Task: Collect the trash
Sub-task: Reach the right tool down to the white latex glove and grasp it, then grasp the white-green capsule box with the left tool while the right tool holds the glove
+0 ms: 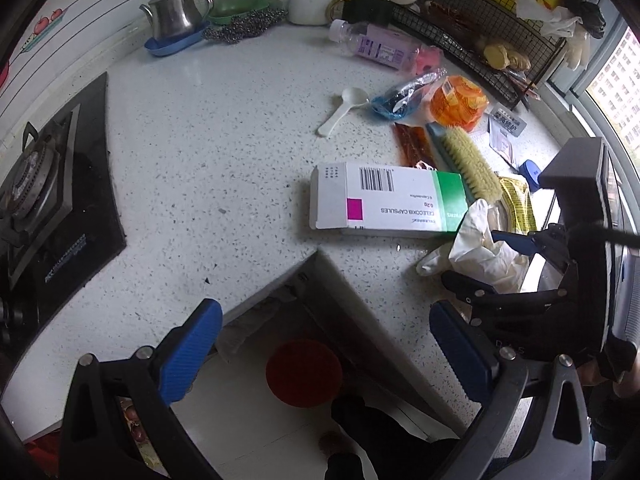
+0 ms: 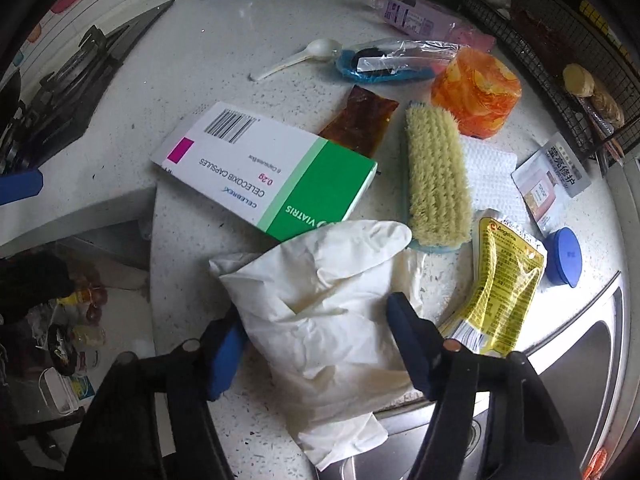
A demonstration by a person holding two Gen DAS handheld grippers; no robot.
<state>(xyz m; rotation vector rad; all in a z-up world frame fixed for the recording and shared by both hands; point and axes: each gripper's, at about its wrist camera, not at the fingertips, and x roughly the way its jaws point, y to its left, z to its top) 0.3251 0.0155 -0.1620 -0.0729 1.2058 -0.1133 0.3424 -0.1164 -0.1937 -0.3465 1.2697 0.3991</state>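
Crumpled white latex glove [image 2: 320, 304], lower centre of frame, lying on the speckled counter, fingertip against a white-and-green capsule box [image 2: 264, 172] lying flat at centre left.

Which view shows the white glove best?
The right wrist view: the white glove fills the foreground between the right gripper fingers, its crumpled shape and fingertip clear. The left wrist view shows the glove only small at the right edge, partly behind that gripper.
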